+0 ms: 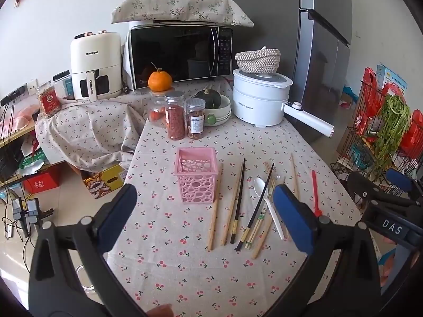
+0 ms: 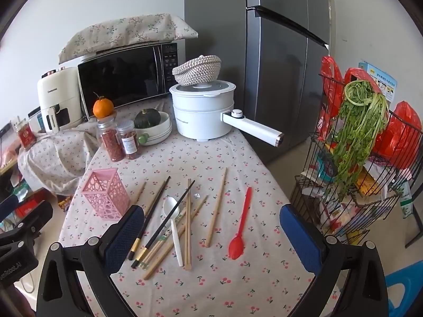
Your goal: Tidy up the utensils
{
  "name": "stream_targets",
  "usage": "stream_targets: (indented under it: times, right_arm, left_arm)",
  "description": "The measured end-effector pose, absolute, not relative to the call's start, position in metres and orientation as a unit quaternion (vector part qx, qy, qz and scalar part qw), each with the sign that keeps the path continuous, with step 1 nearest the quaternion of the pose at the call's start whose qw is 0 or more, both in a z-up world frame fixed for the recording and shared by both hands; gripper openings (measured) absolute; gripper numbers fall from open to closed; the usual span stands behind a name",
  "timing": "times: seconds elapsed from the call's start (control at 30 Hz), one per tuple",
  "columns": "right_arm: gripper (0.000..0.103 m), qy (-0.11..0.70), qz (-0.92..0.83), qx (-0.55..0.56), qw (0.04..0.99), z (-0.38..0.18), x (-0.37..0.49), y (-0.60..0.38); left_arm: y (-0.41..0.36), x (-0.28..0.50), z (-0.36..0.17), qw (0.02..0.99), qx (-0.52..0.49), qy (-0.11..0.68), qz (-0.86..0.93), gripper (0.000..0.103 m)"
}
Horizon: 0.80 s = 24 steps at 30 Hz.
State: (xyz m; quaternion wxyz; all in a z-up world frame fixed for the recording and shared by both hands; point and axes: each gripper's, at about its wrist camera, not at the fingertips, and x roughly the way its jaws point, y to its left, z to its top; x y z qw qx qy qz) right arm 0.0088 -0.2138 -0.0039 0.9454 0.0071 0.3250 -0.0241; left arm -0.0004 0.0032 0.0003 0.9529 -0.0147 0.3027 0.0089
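Two grippers (fingers spread, empty), left gripper (image 1: 206, 216), right gripper (image 2: 211, 237), chopsticks (image 2: 188, 224) on table beyond.

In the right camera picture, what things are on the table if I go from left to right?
Pink basket → white spoon → lone wooden chopstick → red spoon. The crossed chopsticks around the white spoon overlap too much to order.

Open right hand-held gripper (image 2: 211, 227), scattered chopsticks (image 2: 188, 224), red spoon (image 2: 239, 233), pink holder (image 2: 105, 196)
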Motion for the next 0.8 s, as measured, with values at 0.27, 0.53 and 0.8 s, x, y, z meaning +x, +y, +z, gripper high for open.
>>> stream_targets:
  times: [0.27, 0.53, 0.8]
  right_arm:
    - [0.103, 0.327, -0.022, 0.007, 0.945, -0.0060, 0.0092, -0.2133]
    - [0.103, 0.328, -0.022, 0.008, 0.945, -0.0065, 0.0091, -0.2135]
    - [0.103, 0.330, -0.020, 0.009, 0.944, -0.0078, 0.0090, -0.2140]
  left_arm:
    - [0.0052, 0.0009, -0.0010, 0.952, -0.015, 0.305, 0.006, 0.102]
    - [0.0054, 0.0007, -0.0013, 0.951, -0.017, 0.308, 0.004, 0.102]
    - [0.0028, 0.0003, -0.0015, 0.950, -0.013, 0.311, -0.001, 0.102]
